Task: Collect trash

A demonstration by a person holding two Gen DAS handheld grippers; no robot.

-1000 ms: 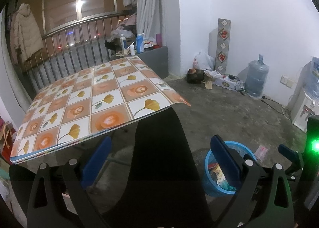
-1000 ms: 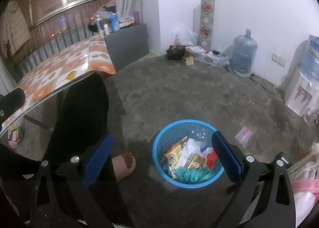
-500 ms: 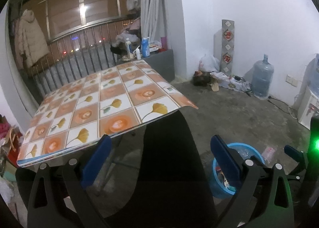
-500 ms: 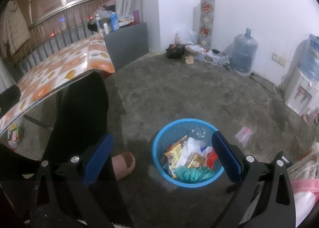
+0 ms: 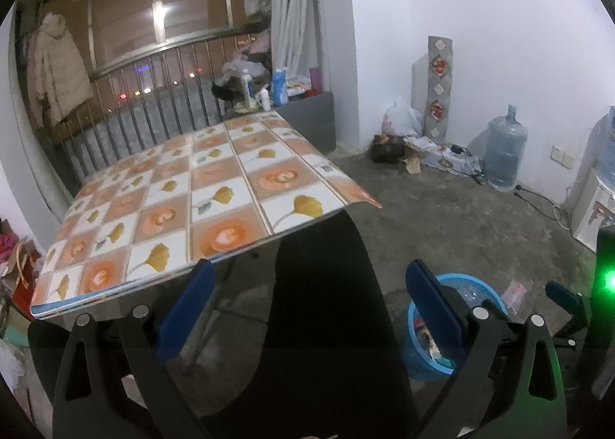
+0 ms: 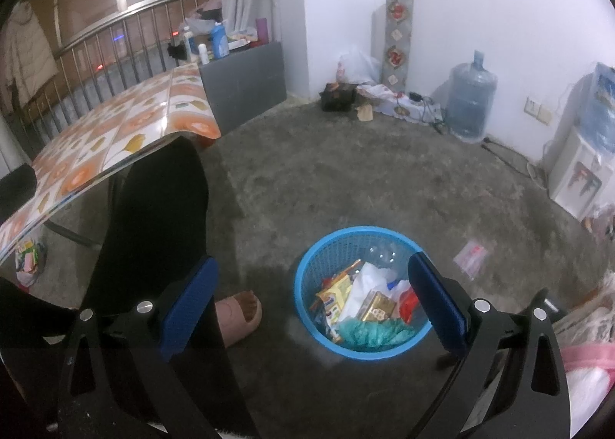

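A blue plastic basket [image 6: 307,266] stands on the concrete floor, filled with wrappers, a white bag and teal tissue. It also shows at the lower right of the left wrist view [image 5: 484,295]. My right gripper [image 6: 313,293] is open and empty, held above the floor with the basket between its fingers in view. My left gripper [image 5: 307,295] is open and empty, held in front of the table edge, over the person's black-clad leg [image 5: 323,285]. A small clear packet [image 6: 471,254] lies on the floor right of the basket.
A table with an orange flower-tile cover [image 5: 192,193] stands at the left. The person's sandalled foot [image 6: 240,314] is left of the basket. A water jug [image 6: 471,98], a water dispenser [image 6: 576,177] and clutter line the far wall.
The left wrist view has risen and tilted up a little, so the table sits lower in the frame. The right gripper has hardly moved. Both stay open.
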